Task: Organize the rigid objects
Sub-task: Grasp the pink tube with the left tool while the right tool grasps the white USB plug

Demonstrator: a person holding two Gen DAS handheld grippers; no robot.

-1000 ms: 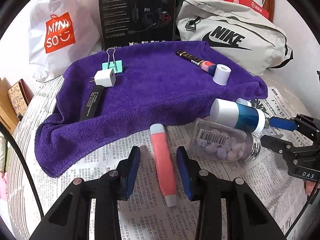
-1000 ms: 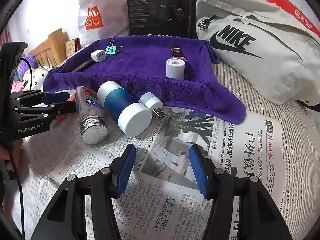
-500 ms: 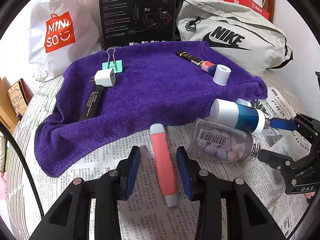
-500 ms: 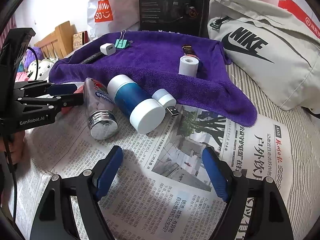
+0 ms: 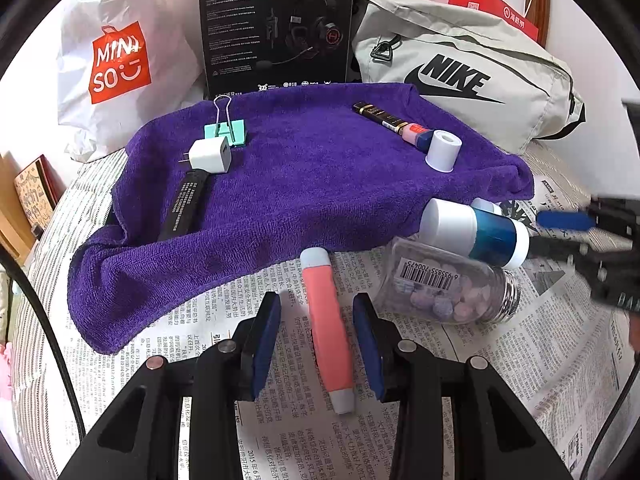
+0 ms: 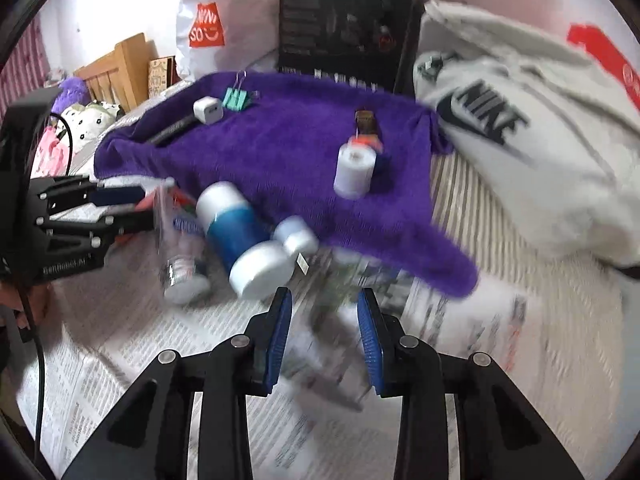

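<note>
Five items placed on purple towel [image 5: 320,184]; pink tube [image 5: 326,320], blue-white bottle [image 5: 476,230], pill bottle [image 5: 444,292] left on near newspaper [image 5: 500,380]. Left gripper [image 5: 316,344] spread around tube, ungripped; right gripper [image 6: 323,340] parted, nothing held.

The right gripper [image 6: 323,336], whose jaws spread wide half a second ago, has narrowed them again to a small gap and moved closer to the blue bottle [image 6: 244,236], its view now motion-blurred.
</note>
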